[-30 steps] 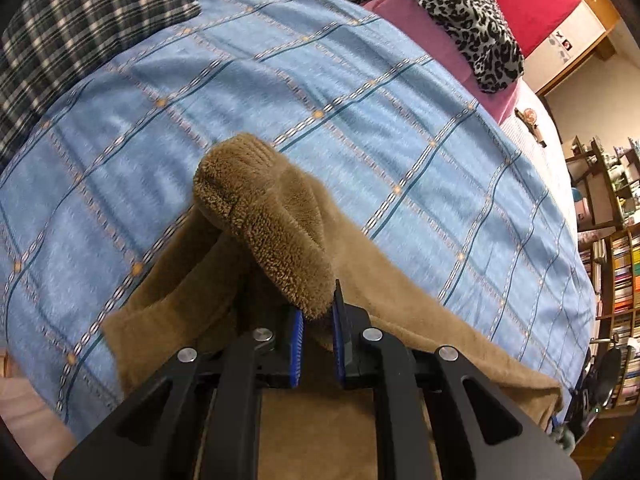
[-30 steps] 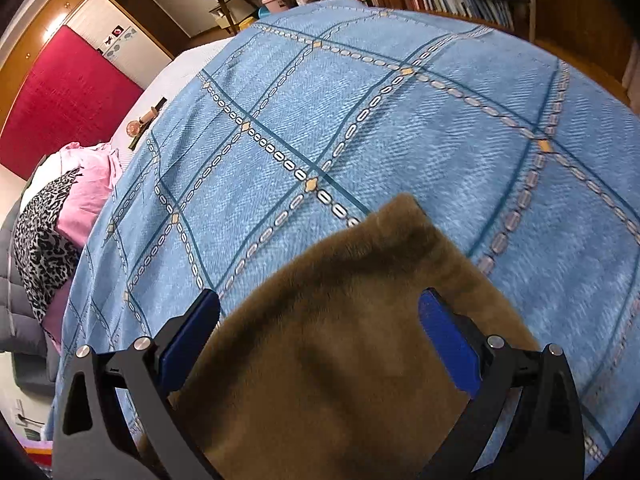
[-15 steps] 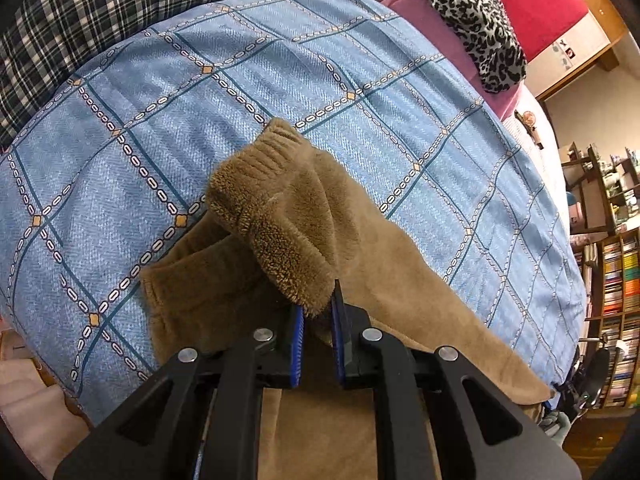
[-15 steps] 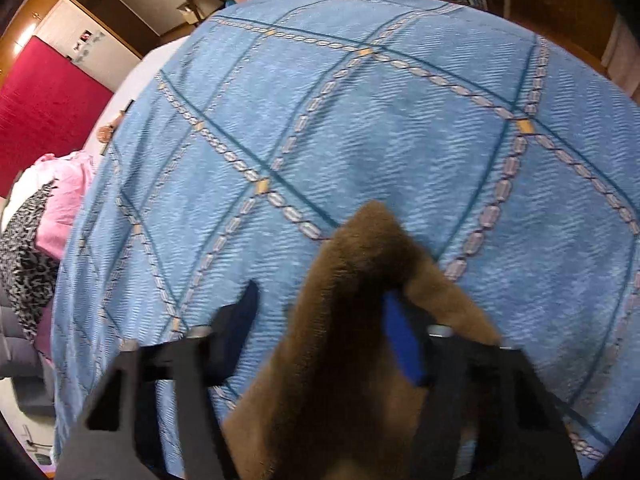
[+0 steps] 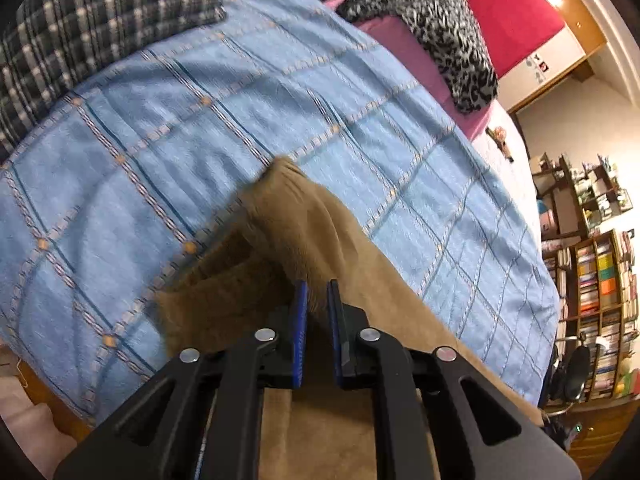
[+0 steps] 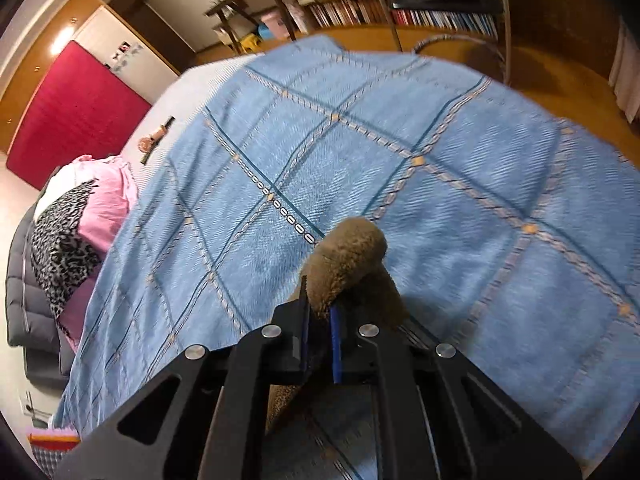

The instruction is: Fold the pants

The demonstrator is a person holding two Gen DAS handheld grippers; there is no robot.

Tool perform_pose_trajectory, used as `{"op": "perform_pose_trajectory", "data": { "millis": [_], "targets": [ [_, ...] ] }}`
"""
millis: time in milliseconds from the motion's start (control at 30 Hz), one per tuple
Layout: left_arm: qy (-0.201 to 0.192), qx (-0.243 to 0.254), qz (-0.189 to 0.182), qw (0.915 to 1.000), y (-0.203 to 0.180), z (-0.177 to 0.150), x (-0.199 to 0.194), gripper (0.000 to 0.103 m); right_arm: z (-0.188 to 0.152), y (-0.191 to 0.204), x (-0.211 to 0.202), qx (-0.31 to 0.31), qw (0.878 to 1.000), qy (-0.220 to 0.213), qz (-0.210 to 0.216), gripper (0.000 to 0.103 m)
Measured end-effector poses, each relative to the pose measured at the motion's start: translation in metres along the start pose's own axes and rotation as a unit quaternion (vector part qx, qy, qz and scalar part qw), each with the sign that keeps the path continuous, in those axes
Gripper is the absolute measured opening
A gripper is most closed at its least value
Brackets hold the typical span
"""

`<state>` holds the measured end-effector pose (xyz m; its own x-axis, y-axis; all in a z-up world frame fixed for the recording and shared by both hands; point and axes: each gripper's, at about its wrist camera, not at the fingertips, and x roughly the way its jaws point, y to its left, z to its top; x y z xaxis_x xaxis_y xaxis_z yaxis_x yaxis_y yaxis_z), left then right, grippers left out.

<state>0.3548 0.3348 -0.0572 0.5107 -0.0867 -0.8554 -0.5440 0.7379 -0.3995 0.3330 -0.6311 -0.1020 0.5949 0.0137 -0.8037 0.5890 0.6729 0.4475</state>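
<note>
Both jaws pinch fuzzy brown pants (image 5: 304,232): left gripper (image 5: 317,300) clamps bunched fabric ahead, right gripper (image 6: 319,312) clamps a rolled tuft above the blue bedspread (image 6: 440,200).

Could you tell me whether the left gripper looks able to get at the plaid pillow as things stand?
Probably not yet: the left gripper is shut on the pants. The blanket between it and the plaid pillow lies bare, so only the grip hinders.
</note>
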Motion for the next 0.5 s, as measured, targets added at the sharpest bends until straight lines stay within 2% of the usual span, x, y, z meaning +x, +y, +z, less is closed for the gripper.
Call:
{"op": "perform_pose_trajectory", "data": {
  "millis": [167, 367, 400, 467, 500],
  "targets": [
    [-0.041, -0.014, -0.014, 0.9990, 0.027, 0.008, -0.033, 0.008, -0.030, -0.027, -0.055, -0.004, 1.000, -0.022, 0.012, 0.008],
    [-0.014, 0.029, -0.025, 0.9992, 0.028, -0.021, -0.029, 0.010, -0.068, -0.045, -0.088, -0.021, 0.999, -0.037, 0.004, 0.008],
    [-0.008, 0.030, -0.029, 0.9991, 0.028, -0.025, -0.025, 0.014, -0.070, -0.046, -0.089, -0.019, 0.999, -0.036, 0.005, 0.008],
    [0.000, 0.025, -0.034, 0.9991, 0.028, -0.036, -0.017, 0.044, -0.073, -0.045, -0.089, -0.016, 0.999, -0.034, 0.009, 0.008],
    [-0.001, 0.022, -0.035, 0.9992, 0.029, -0.041, -0.015, 0.065, -0.074, -0.046, -0.091, -0.014, 0.999, -0.034, 0.011, 0.008]
  ]
}}
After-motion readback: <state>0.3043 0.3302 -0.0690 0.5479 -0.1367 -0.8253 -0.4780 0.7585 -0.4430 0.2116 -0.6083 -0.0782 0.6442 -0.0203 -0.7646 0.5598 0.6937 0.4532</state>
